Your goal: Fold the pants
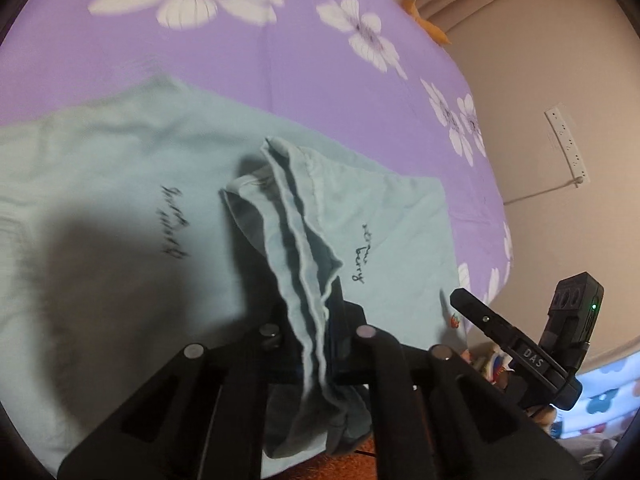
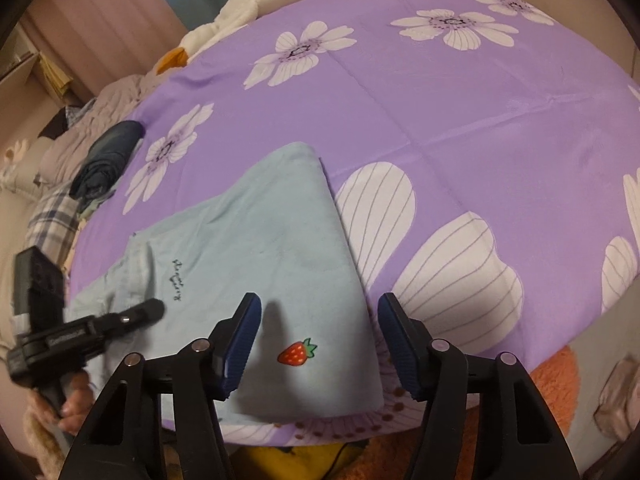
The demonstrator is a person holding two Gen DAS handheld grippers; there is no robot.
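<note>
Pants (image 2: 256,256), pale blue, lie flat on the purple flowered bed (image 2: 460,120), one bunched edge lifted and pinched in the left gripper (image 1: 316,320). The right gripper (image 2: 318,344) hovers spread above the strawberry patch (image 2: 297,352). Script on the cloth ends "berry"; the other gripper's label reads "DAS".

A bed (image 2: 460,120) fills both views, covered by a purple sheet printed with large white flowers. A white plush toy (image 2: 256,4) with orange parts lies at its far edge. Beside the bed stands a plain beige wall (image 1: 532,60) carrying a white power strip (image 1: 566,140) with its cord. Folded dark clothes (image 2: 108,160) sit near rumpled grey bedding (image 2: 80,120).
</note>
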